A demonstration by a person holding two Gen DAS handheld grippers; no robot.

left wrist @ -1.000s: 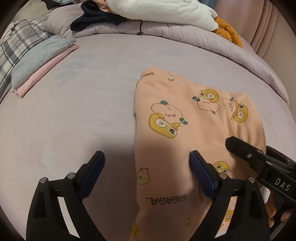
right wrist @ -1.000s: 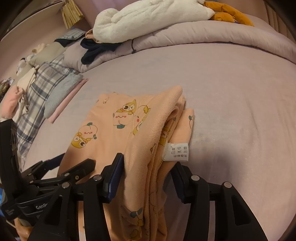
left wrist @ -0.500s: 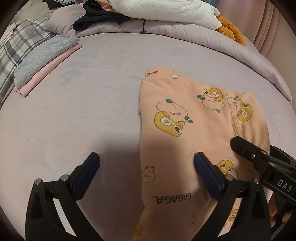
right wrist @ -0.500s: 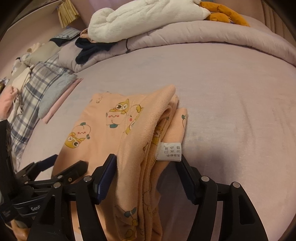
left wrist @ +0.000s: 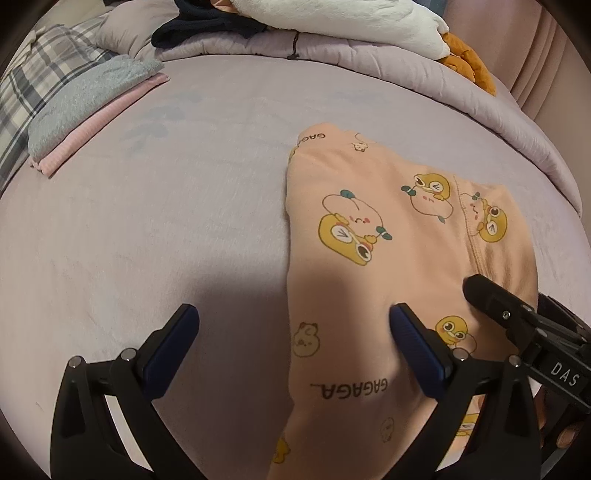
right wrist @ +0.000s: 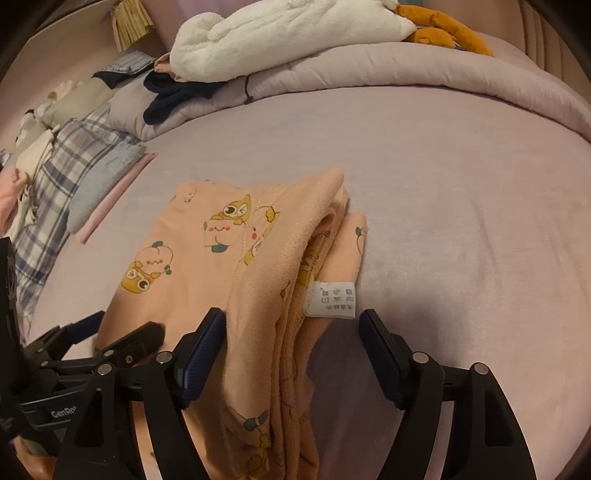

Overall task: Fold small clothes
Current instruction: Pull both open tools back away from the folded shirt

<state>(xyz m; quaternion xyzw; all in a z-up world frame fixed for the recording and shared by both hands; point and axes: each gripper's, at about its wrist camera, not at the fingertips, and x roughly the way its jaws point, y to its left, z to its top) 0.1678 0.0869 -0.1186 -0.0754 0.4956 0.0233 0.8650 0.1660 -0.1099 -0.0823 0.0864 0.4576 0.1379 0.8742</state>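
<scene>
Both pairs of jaws stand spread wide, gripping nothing. Left gripper (left wrist: 293, 350) straddles the left folded edge of the peach cartoon-print cotton garment (left wrist: 373, 236), one pad over bare sheet, the other over cloth. Right gripper (right wrist: 291, 354) straddles the garment's layered right edge, its left pad touching the fabric, its right pad apart over the sheet.

Largest around is the lilac bed sheet (left wrist: 166, 206), bare to the left of the garment and, in the right wrist view, bare to its right (right wrist: 461, 221). A rolled lilac quilt (left wrist: 406, 70) bounds the far side and curves round the right edge. On it lie a white fleece blanket (right wrist: 288, 37), a dark navy garment (left wrist: 210, 27) and an orange plush toy (left wrist: 467, 62). A plaid grey-and-white cloth (left wrist: 40, 88) lines the left edge; beside it, a folded grey fleece item (left wrist: 88, 96) rests on a folded pink item (left wrist: 103, 123), well apart from the peach garment.

The garment lies folded flat, right of centre, near the grippers. Its white care label (right wrist: 330, 298) sticks out from the right edge layers.
</scene>
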